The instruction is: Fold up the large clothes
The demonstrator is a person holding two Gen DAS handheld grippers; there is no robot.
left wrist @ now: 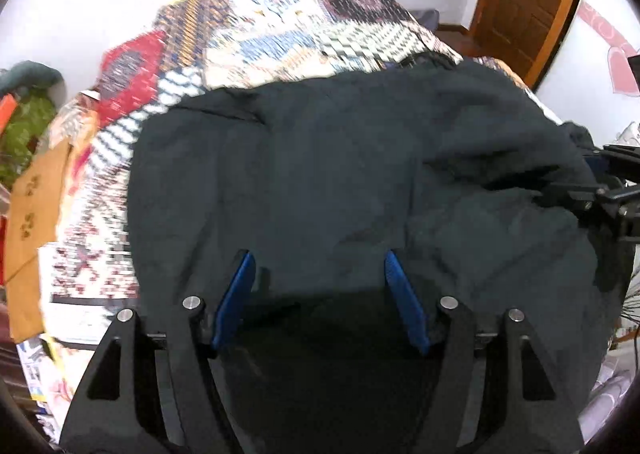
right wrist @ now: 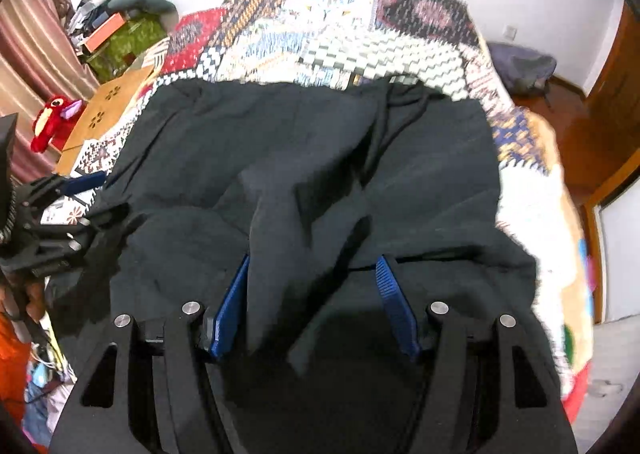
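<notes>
- Dark garment (left wrist: 320, 181) lies rumpled on the patterned bedspread (left wrist: 280, 33).
- Left gripper (left wrist: 320, 266) and right gripper (right wrist: 314, 270) stand half open, holding nothing.
- A bad grab could pinch one layer only, making a crooked fold.

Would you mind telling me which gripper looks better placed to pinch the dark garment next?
Probably the right gripper: a raised fold of the dark garment already stands between its open fingers. The left gripper is open over flat cloth.

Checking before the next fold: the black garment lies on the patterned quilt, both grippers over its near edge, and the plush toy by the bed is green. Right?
Not quite. The plush toy is red, not green, as the right wrist view shows. The rest holds: the black garment lies on the patterned quilt, with the left gripper and right gripper over its near edge.
</notes>
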